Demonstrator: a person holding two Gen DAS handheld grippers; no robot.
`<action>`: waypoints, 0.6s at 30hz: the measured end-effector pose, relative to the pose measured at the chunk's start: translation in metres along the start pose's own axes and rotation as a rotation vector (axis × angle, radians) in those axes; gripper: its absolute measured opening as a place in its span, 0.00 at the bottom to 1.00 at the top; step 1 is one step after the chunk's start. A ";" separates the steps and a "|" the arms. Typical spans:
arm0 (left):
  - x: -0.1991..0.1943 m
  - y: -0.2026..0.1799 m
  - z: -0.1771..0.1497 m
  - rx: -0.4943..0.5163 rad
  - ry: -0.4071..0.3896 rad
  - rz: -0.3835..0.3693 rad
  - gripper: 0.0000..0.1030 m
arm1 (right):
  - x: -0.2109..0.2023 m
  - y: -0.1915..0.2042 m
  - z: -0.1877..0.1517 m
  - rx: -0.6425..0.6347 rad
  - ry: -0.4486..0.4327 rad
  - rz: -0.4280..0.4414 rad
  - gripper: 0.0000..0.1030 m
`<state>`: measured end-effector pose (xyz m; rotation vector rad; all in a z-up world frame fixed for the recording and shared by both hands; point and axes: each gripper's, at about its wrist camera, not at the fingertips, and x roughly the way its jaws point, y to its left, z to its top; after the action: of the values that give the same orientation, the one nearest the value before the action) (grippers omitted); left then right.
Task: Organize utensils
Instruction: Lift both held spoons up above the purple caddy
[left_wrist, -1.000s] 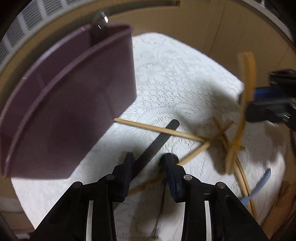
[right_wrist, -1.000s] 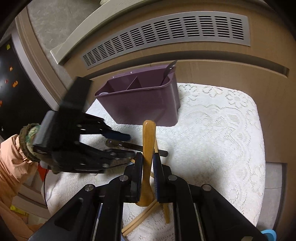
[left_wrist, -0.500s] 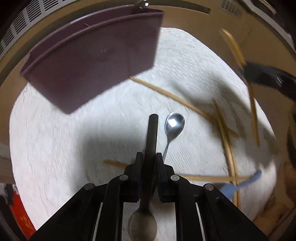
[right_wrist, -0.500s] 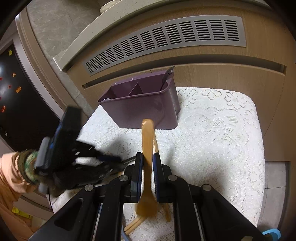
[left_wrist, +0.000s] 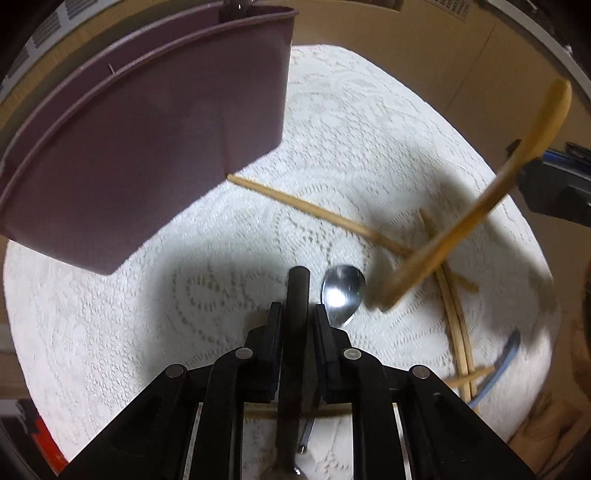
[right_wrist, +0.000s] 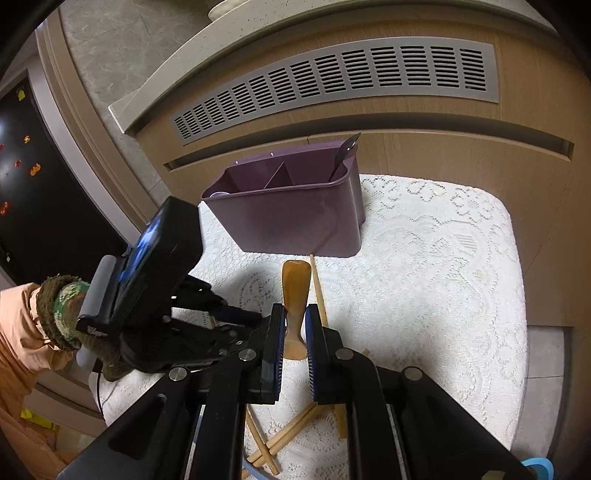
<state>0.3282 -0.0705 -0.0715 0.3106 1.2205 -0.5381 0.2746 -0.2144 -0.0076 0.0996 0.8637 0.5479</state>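
My left gripper (left_wrist: 297, 317) is shut on a black-handled spoon (left_wrist: 295, 332), held above the white lace mat (left_wrist: 369, 147). A steel spoon (left_wrist: 341, 291) lies on the mat just right of it. The purple divided utensil caddy (left_wrist: 147, 147) stands at the far left; in the right wrist view the caddy (right_wrist: 288, 218) holds a dark utensil (right_wrist: 345, 157) in its right section. My right gripper (right_wrist: 295, 325) is shut on a wooden spoon (right_wrist: 294, 295), which also shows in the left wrist view (left_wrist: 480, 206) held up at the right. Wooden chopsticks (left_wrist: 314, 210) lie scattered on the mat.
More chopsticks (right_wrist: 288, 435) lie crossed at the mat's near edge, with a blue utensil (left_wrist: 498, 369) beside them. A wooden cabinet with a grey vent grille (right_wrist: 332, 81) stands behind the caddy. The left gripper body (right_wrist: 155, 295) is close to the left of my right gripper.
My left gripper closed on the black-handled spoon and lifted it off the mat. My right gripper has moved the wooden spoon forward toward the caddy.
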 end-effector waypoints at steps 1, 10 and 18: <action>0.000 -0.005 0.000 0.002 -0.021 0.023 0.12 | -0.001 0.001 0.000 -0.001 -0.002 -0.002 0.11; -0.095 -0.006 -0.064 -0.243 -0.427 -0.009 0.12 | -0.030 0.017 -0.002 -0.036 -0.056 -0.023 0.11; -0.225 0.013 -0.044 -0.241 -0.806 0.066 0.12 | -0.081 0.048 0.039 -0.097 -0.208 -0.060 0.11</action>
<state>0.2460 0.0132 0.1263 -0.0790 0.4791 -0.3906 0.2412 -0.2082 0.0887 0.0410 0.6344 0.5123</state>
